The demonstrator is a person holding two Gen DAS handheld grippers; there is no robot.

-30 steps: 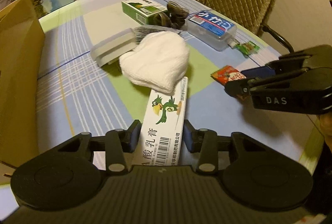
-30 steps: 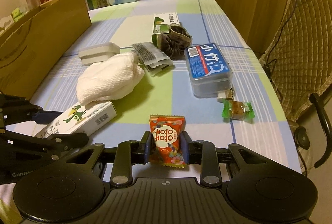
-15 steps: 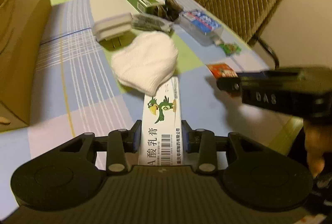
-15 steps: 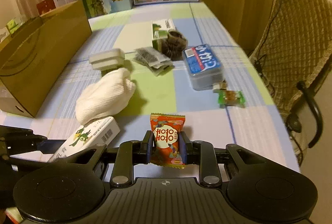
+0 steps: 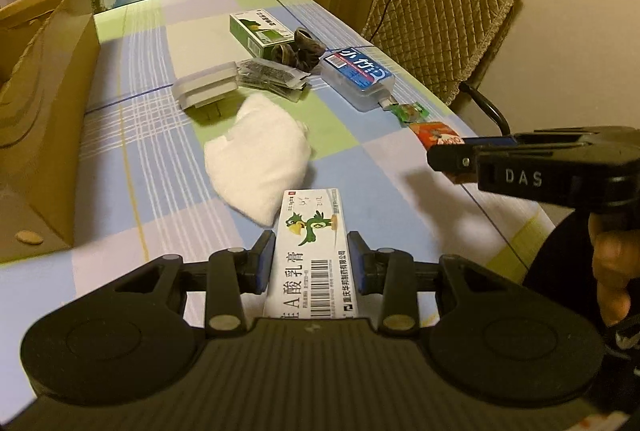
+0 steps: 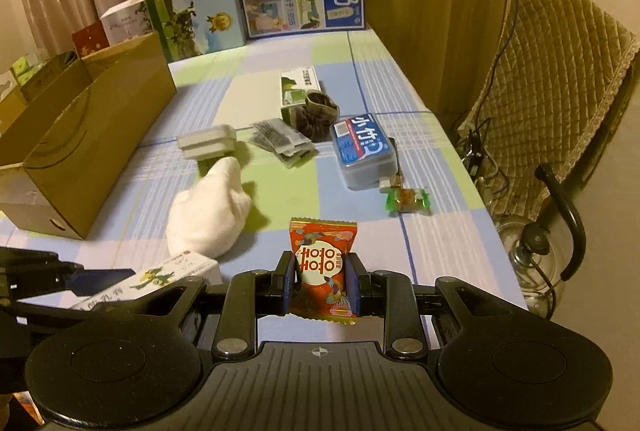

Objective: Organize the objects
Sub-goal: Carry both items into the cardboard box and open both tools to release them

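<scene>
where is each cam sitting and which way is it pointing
Left wrist: sits on the left tongs, looking forward along the white ointment box over the checked table; the right tongs and a hand show at right.
Right wrist: sits on the right tongs, facing past the red candy packet down the table; the left tongs show at lower left.
Shared: white cloth, blue-lidded case, cardboard box.
</scene>
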